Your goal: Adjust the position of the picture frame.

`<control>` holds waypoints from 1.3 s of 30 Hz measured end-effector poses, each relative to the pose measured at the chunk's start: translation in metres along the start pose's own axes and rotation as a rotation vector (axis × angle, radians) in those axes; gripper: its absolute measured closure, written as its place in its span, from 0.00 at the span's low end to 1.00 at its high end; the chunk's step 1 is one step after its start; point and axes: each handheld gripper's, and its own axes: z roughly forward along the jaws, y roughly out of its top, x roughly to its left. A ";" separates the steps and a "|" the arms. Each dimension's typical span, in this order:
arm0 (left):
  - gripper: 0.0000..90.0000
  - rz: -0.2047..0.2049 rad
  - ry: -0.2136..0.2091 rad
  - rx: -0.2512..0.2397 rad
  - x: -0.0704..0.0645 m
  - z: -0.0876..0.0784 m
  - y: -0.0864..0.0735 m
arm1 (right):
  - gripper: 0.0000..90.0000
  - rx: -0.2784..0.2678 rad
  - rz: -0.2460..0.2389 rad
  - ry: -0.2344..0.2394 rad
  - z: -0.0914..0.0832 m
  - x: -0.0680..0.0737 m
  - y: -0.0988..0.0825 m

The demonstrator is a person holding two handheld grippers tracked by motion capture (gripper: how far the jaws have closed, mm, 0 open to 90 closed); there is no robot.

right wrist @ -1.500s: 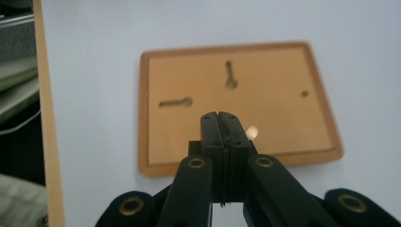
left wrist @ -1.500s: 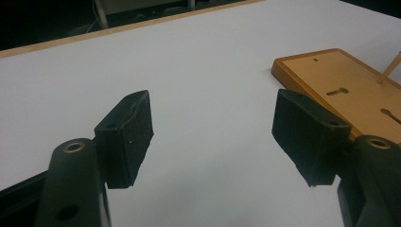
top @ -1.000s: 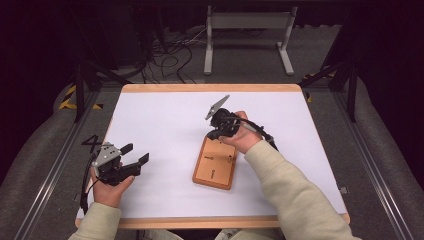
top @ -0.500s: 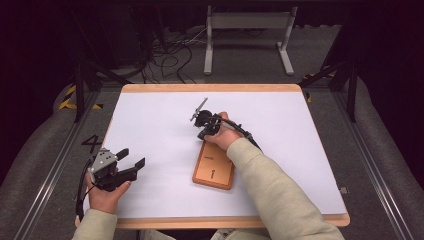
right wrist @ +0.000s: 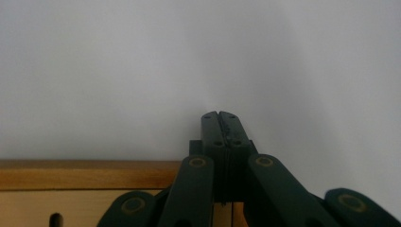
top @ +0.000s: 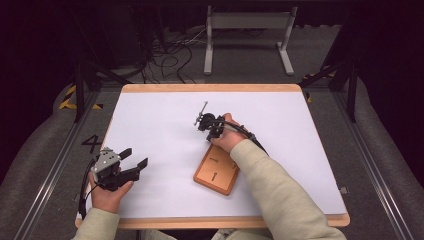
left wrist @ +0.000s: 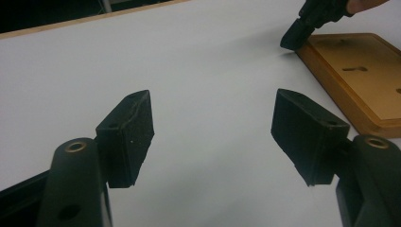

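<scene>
Right gripper point(top: 204, 125): fingers pressed together, nothing between them, tips at far end of wooden board point(top: 216, 170). Board flat on white desk point(top: 165, 115), mid-desk. Left gripper point(top: 134, 159): fingers spread wide, empty, well apart from board.

A plain white table top point(top: 150, 120) is edged in pale wood. An orange-brown wooden board point(top: 216, 175) (marked with dark slots) is seen on it. Both grippers' pads point(left wrist: 128, 135) are black; the sleeves point(top: 280, 195) are cream.
</scene>
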 end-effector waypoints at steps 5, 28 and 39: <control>0.34 0.042 -0.039 0.015 -0.013 0.012 0.005 | 1.00 -0.002 0.070 0.039 -0.009 -0.007 -0.031; 0.84 0.204 -0.395 0.076 -0.085 0.044 0.038 | 1.00 -0.331 0.251 -0.021 -0.086 0.014 -0.166; 1.00 0.277 -0.563 0.128 -0.114 0.060 0.047 | 1.00 -0.339 0.330 -0.048 -0.098 0.014 -0.201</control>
